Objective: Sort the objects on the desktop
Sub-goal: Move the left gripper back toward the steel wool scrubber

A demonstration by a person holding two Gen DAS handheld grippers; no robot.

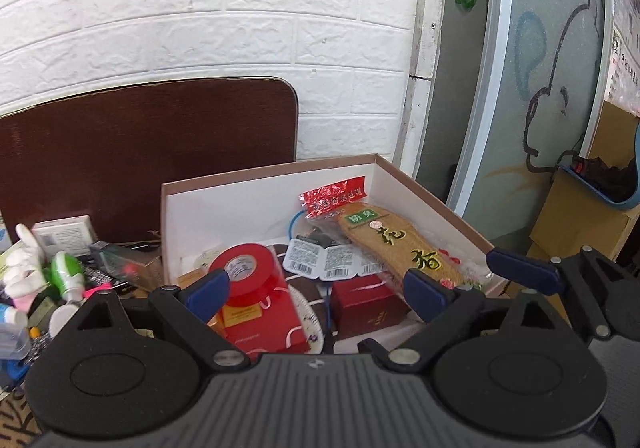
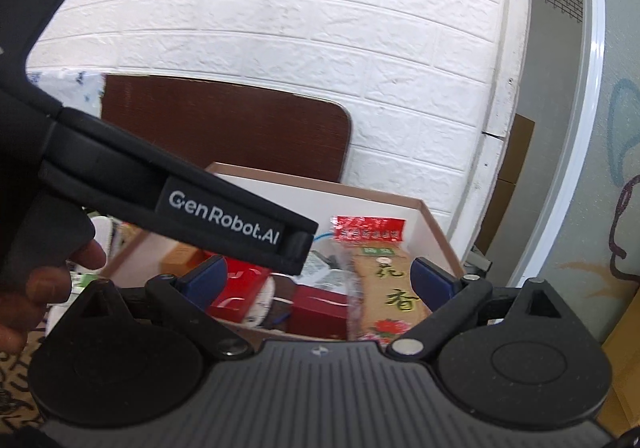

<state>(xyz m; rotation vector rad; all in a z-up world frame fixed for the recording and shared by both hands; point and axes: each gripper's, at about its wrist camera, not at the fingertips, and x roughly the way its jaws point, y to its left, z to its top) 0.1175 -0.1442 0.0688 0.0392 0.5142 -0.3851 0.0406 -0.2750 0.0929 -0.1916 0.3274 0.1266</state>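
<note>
An open cardboard box [image 1: 436, 196] with white inner walls holds a red tape roll [image 1: 246, 268], red cartons [image 1: 368, 304], small barcode packets [image 1: 326, 259] and a tan bagged insole with a red header [image 1: 404, 248]. My left gripper [image 1: 316, 290] is open and empty, just above the box's near side. In the right wrist view the same box [image 2: 436, 232] and insole [image 2: 390, 288] show. My right gripper [image 2: 318, 278] is open and empty over the box. The left gripper's black body [image 2: 224, 216] crosses that view and hides part of the box.
Left of the box lies a pile of loose items: a white toy hand [image 1: 24, 268], a green-and-white tube [image 1: 68, 276], a small white box [image 1: 66, 234]. A dark brown board [image 1: 152, 152] leans on the white brick wall. A glass door [image 1: 552, 68] and cartons stand to the right.
</note>
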